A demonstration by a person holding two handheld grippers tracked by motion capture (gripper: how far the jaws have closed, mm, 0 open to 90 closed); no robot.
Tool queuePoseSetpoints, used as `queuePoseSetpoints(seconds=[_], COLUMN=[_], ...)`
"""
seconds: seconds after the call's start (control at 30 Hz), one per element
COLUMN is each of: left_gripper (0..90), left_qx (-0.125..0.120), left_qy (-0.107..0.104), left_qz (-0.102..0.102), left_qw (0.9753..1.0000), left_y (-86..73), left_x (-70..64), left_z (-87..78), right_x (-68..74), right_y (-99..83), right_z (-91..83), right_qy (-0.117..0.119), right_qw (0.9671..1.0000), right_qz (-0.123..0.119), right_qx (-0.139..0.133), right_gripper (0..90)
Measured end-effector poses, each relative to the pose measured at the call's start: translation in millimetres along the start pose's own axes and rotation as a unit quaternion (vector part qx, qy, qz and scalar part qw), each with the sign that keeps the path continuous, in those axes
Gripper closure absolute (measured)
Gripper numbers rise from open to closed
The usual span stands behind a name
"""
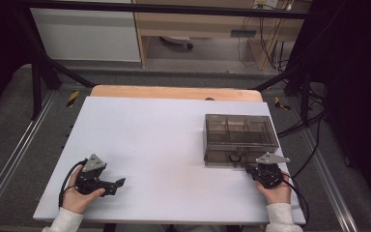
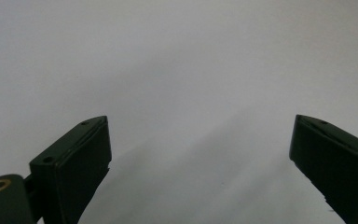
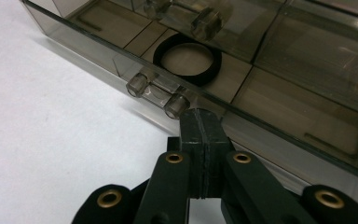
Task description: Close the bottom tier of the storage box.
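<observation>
— What sits on the white table top [image 1: 164,145]?

— A smoke-tinted, clear plastic compartment box [image 1: 239,139], rectangular with its lid down, on the right half of the table. Through its wall the right gripper view shows a black rubber ring [image 3: 187,58] lying flat in the middle compartment of the near row.

— And the right gripper [image 1: 251,169]?

— It rests at the box's near edge, held in the person's right hand [image 1: 274,189]. In its own view the two black jaws are pressed flat together with no gap, and their joined tip sits right up against the front wall, just beside the clear plastic latch [image 3: 158,92] — whether anything is pinched there I cannot tell.

— The left gripper [image 1: 118,183]?

— Well apart from the box, low over the near-left part of the table, gripped by the left hand [image 1: 79,195]. Its jaws stand wide, with bare white surface between them and nothing held.

— Anything beyond the table?

— A wooden edge [image 1: 174,92] past the white sheet, then grey floor and dangling cables [image 1: 265,43].
</observation>
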State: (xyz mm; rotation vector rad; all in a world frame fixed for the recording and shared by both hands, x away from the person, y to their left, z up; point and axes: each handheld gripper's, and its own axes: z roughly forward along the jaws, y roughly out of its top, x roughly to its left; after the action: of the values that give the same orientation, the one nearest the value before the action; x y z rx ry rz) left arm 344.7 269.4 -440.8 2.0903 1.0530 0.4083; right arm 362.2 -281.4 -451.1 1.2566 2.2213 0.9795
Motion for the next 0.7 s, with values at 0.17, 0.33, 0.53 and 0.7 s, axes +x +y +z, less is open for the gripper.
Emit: queuePoseSetpoints(seconds=[0.17, 0.33, 0.53, 0.7], left_gripper=[5.5, 5.5, 5.5, 5.5], left_qx=[0.000, 0.000, 0.000, 0.000], left_qy=[0.000, 0.000, -0.001, -0.001], left_qz=[0.000, 0.000, -0.001, -0.001], left_qw=[1.0000, 1.0000, 1.0000, 1.0000], left_y=[0.0, -0.1, -0.1, -0.2], left_x=[0.1, 0.3, 0.1, 0.0], left_z=[0.0, 0.2, 0.5, 0.6], right_x=[-0.1, -1.2, -1.6, -2.3], right_y=[0.3, 1.0, 2.0, 2.9], right_z=[1.0, 1.8, 3.5, 4.7], right_qy=[0.001, 0.001, -0.001, -0.002], right_qw=[1.0000, 1.0000, 1.0000, 1.0000], right_qz=[0.000, -0.002, -0.001, -0.003], right_qx=[0.002, 0.002, 0.000, -0.001], right_gripper=[90.0, 90.0, 90.0, 90.0])
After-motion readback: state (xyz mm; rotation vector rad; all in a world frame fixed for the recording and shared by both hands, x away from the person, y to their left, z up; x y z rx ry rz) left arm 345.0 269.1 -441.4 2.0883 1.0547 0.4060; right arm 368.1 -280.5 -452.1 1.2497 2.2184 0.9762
